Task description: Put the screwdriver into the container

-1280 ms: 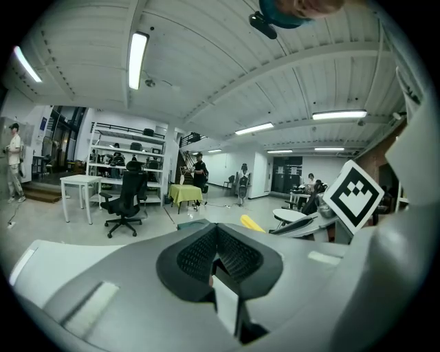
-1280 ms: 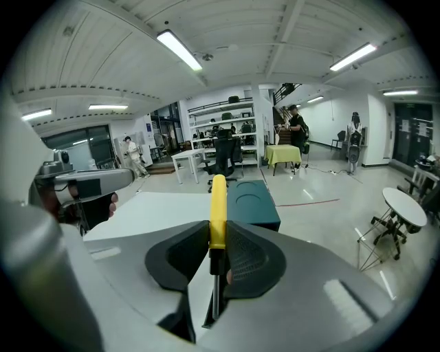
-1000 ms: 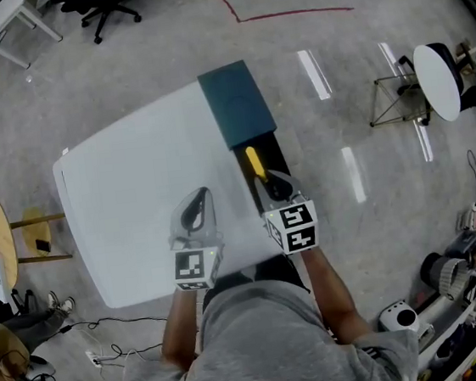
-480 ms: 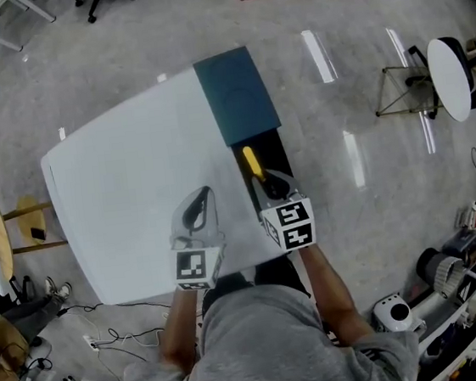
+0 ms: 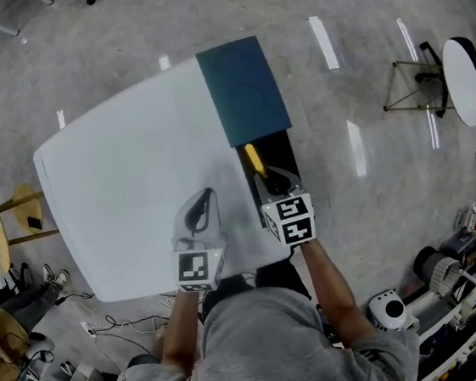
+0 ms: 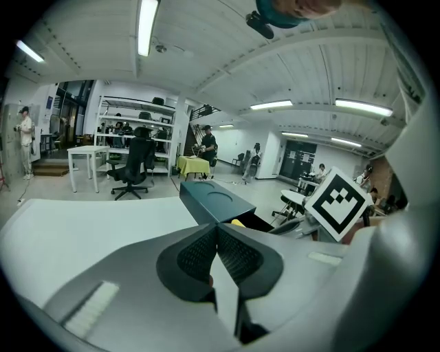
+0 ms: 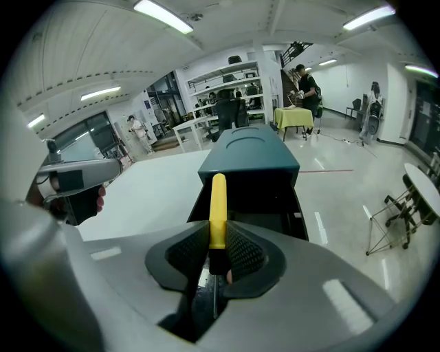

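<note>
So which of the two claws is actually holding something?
The right claw, clamped on the yellow-handled screwdriver; the left claw is shut on nothing.

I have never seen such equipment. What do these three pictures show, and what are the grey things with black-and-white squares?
No robot here: the grey things are two-jaw grippers that a person holds, one in each hand. One picture comes from a camera on the person's head, looking down; the others from a camera on each gripper. On the white table lies a dark teal container, its black inside open. The right gripper is shut on a yellow-handled screwdriver at that opening. The left gripper is shut and empty.
</note>
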Demonstrator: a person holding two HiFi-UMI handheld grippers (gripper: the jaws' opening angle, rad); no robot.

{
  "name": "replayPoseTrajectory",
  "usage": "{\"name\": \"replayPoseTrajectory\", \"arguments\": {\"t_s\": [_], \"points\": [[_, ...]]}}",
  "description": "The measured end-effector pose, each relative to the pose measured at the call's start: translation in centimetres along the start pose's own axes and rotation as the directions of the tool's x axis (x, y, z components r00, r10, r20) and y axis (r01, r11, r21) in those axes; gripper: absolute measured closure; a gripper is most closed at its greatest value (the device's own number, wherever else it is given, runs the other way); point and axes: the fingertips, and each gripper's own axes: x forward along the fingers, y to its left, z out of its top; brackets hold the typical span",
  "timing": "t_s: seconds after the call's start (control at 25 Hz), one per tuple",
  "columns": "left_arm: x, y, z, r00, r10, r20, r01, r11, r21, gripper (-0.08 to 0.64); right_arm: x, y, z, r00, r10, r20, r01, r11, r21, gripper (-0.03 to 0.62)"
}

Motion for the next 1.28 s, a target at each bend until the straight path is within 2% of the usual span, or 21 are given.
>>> {"name": "replayPoseTrajectory", "arguments": {"t_s": [0.52, 1.28], "points": [[0.7, 0.4, -1.5, 1.000, 0.007, -0.028, -0.007, 1.000, -0.026, 0.548, 2.0, -0.8, -1.6, 0.998, -0.017, -0.066, 0.018, 1.000, 0.016, 0.514], [0.0, 0.5, -1.1, 1.000, 0.014, -0.010, -0.014, 1.000, -0.019, 0.548, 2.1, -0.8, -1.1, 0.999, -0.014, -0.041, 0.015, 0.999, 0.028, 0.509]]}}
